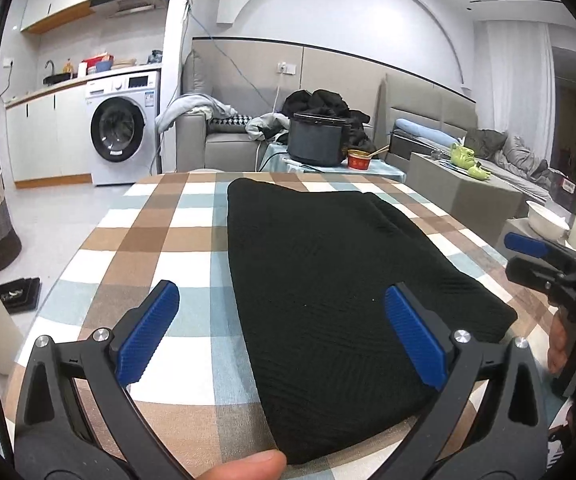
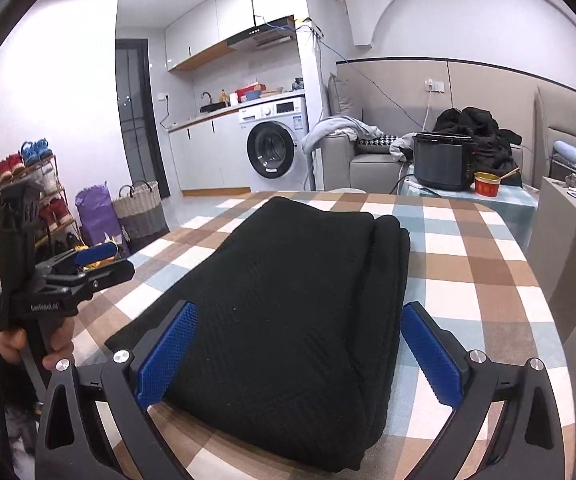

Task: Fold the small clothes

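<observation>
A: What is seen, from the biggest thing down?

B: A table covered by a checked cloth [image 1: 160,220] is seen first. On it a black folded garment [image 1: 327,272] is laid flat, in the middle of the cloth; in the right wrist view [image 2: 288,300] its folded layers are seen stacked along the edge at about 3 o'clock.

A: And behind the table?

B: A grey sofa [image 1: 224,140] is placed at 12 o'clock, and a washing machine [image 1: 122,128] at about 10 o'clock. A black pot [image 1: 317,140] is stood on a small side table, and just beside it, at its 3 o'clock, a red cup [image 1: 359,159].

A: How are the grippers held?

B: The left gripper [image 1: 282,336] is spread wide; nothing is pinched, and the near part of the garment is seen between its blue pads [image 1: 148,336]. The right gripper [image 2: 299,356] is spread wide too, with the garment under it and not gripped. Each gripper is seen from the other's camera, at 3 o'clock and at 9 o'clock, held in a hand [image 2: 20,344].
</observation>
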{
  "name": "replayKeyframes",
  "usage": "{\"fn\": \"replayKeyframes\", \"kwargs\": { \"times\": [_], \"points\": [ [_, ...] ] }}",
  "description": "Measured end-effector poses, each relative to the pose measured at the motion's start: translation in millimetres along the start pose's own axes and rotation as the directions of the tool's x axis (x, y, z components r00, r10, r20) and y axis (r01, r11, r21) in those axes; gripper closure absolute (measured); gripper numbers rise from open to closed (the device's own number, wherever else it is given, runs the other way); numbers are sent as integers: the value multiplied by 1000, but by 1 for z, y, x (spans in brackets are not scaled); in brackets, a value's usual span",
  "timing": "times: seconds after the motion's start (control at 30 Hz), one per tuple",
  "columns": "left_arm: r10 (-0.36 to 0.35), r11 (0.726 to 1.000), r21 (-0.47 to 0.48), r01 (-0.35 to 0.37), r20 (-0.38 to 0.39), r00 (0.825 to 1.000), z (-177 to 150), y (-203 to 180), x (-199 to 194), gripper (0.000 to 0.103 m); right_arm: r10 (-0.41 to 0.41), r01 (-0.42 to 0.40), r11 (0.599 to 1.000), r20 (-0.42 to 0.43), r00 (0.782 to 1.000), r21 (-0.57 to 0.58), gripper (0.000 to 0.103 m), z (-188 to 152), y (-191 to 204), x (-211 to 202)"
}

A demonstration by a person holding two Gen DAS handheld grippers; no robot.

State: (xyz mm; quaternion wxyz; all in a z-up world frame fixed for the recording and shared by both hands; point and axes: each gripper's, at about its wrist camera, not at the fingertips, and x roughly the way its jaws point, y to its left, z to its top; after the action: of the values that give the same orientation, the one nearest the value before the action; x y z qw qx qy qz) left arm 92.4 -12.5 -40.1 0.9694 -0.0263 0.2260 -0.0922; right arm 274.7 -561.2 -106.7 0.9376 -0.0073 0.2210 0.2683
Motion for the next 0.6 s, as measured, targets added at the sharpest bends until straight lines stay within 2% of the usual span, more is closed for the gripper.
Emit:
{"fn": "replayKeyframes", "kwargs": {
  "times": [0.23,0.6],
  "points": [
    [-20,1000,-5,20,4,1000,-2,-2,-1,1,6,-6,1000,-3,1000,13,0,-3,-2,3],
    [-9,1000,19,9,-4,1000,-1,-10,1,1,7,-8,1000,41,999,26,0,-4,-4,-4]
  ]
}}
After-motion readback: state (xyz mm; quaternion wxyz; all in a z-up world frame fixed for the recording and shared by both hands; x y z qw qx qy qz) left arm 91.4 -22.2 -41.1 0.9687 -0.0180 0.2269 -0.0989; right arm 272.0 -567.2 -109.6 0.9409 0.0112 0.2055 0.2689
